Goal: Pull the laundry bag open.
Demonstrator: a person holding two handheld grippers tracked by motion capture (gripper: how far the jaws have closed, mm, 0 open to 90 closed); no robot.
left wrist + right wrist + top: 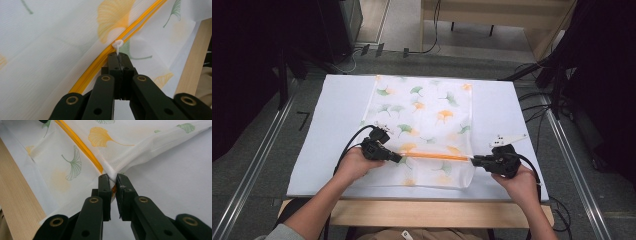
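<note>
- The left gripper (117,60) is pinching the white zipper pull (117,45) right at its tips.
- The right gripper (113,178) is clamping the bag (422,115) corner.
- The orange zipper (437,156) is running straight between both jaws, its long axis pointing from the left gripper toward the right.

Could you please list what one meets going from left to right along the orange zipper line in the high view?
The person's left hand → black left gripper, shut on the small white zipper pull → long orange zipper of the white ginkgo-leaf mesh bag → black right gripper, pinching the bag's edge → right hand.
</note>
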